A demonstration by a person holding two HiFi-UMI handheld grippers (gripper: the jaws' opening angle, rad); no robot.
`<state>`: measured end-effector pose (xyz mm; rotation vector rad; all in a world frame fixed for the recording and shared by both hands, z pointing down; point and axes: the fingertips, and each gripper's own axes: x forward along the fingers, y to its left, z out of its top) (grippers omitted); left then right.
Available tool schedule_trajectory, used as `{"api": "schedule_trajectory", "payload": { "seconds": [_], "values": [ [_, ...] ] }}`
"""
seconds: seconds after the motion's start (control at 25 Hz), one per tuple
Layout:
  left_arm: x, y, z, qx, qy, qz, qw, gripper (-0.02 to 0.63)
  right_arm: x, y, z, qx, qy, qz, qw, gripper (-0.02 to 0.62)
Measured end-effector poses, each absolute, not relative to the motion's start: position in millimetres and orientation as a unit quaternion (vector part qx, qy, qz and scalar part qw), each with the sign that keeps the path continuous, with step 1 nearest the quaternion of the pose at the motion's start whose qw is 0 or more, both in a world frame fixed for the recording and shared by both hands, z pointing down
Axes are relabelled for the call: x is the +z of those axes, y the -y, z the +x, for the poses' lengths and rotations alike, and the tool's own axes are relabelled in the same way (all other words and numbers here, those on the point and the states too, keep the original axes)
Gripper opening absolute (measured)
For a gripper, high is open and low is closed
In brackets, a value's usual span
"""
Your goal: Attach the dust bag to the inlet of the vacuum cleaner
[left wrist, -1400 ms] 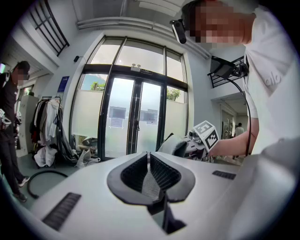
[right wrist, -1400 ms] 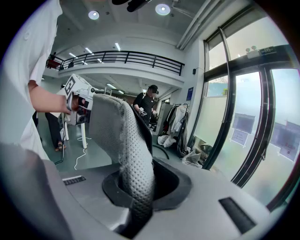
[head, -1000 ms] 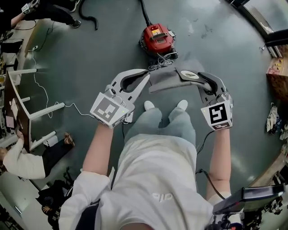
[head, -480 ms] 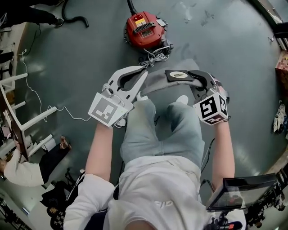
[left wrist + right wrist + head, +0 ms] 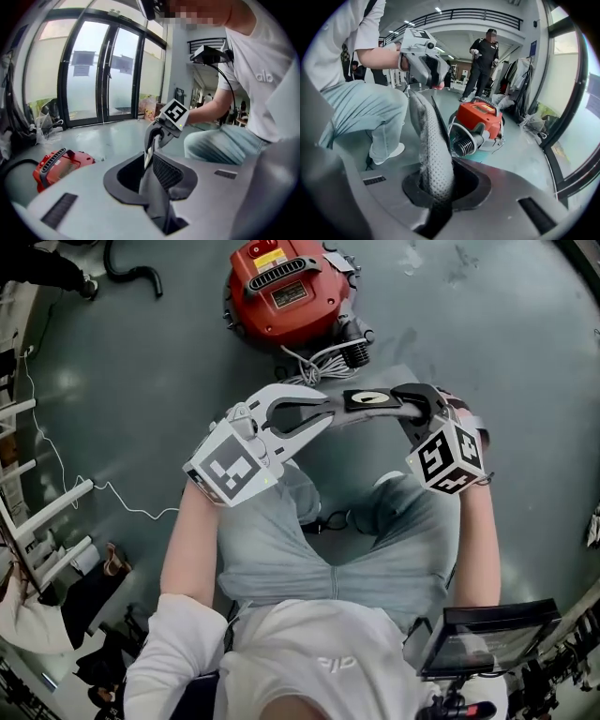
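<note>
Head view: the left gripper (image 5: 323,418) and the right gripper (image 5: 403,397) are holding the bag (image 5: 370,399) stretched between them above the floor (image 5: 487,324). Its collar is facing up, near the vacuum (image 5: 281,287) but apart from it.

Left gripper view: the jaws are pinching together on the bag's grey cloth.

Right gripper view: those jaws are likewise clamping on the bag's perforated edge — the vacuum is sitting on the floor just beyond.

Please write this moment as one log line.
left gripper: shut on grey fabric dust bag | right gripper: shut on same bag | red round vacuum cleaner: bag unattached
</note>
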<state>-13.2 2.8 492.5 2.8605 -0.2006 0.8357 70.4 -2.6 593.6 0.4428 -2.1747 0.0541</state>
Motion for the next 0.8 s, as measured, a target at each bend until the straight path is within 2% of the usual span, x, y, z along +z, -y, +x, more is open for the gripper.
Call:
{"api": "schedule_trajectory", "payload": {
  "seconds": [0.12,0.28,0.44,0.6,0.8],
  "values": [
    [531.7,-14.3,-8.8,0.297,0.03,0.952,0.064,0.063,634.8,14.4,70.3,0.027,0.872,0.169,0.459,0.032],
    [583.8,-1.1,-11.3,0.34,0.063,0.938,0.019,0.086,679.7,24.0,65.6,0.014,0.866,0.132,0.482,0.032],
    [634.8,1.6,-6.0,0.374,0.077,0.924,0.028,0.086,702.1,33.1,62.6,0.03,0.863,0.128,0.487,0.032],
    [625.0,0.7,-2.9,0.381,0.104,0.919,-0.014,0.086,702.2,41.6,69.4,0.058,0.861,0.145,0.484,0.032],
    [625.1,4.5,-16.5,0.4,0.113,0.909,0.011,0.086,692.7,49.2,65.2,0.059,0.867,0.114,0.482,0.032]
  ]
}}
